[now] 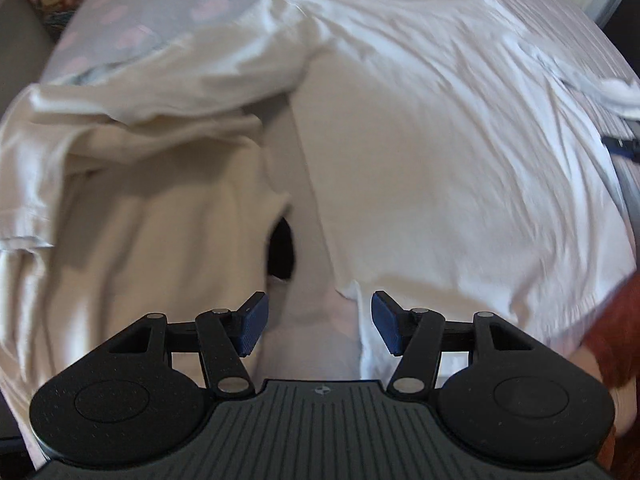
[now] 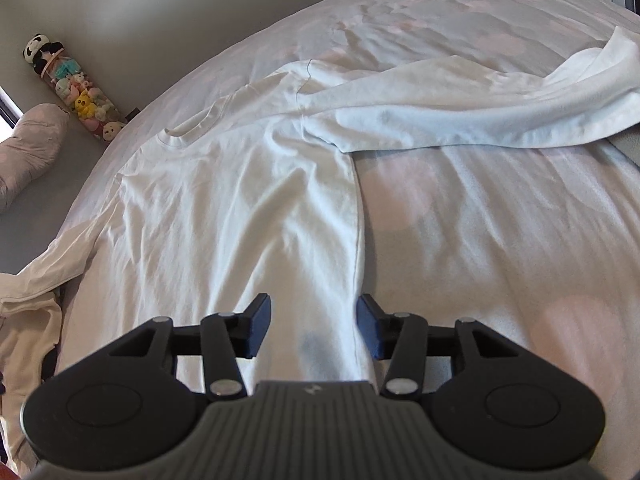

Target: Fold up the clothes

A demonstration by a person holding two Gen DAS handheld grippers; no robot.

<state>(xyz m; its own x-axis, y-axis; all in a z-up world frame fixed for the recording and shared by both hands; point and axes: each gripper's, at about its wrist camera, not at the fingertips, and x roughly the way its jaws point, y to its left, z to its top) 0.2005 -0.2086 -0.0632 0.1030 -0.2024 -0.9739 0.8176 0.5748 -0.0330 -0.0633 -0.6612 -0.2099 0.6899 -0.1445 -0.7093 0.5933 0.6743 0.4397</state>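
White shirt (image 2: 240,208) lies on pale bedsheet (image 2: 500,220) with pink spots.

Showing heavy motion blur across the left wrist view, smearing the folds of the white long-sleeved cotton shirt (image 1: 440,140) toward three o'clock. Staying sharp in the right wrist view. Taking soft daylight, brightest toward twelve and one o'clock. Casting a dim shadow under the cream fabric heap (image 1: 132,208) at nine o'clock. Bending the pale pink-spotted bedsheet (image 2: 500,208) into a dome, corners going black. Showing no glare.
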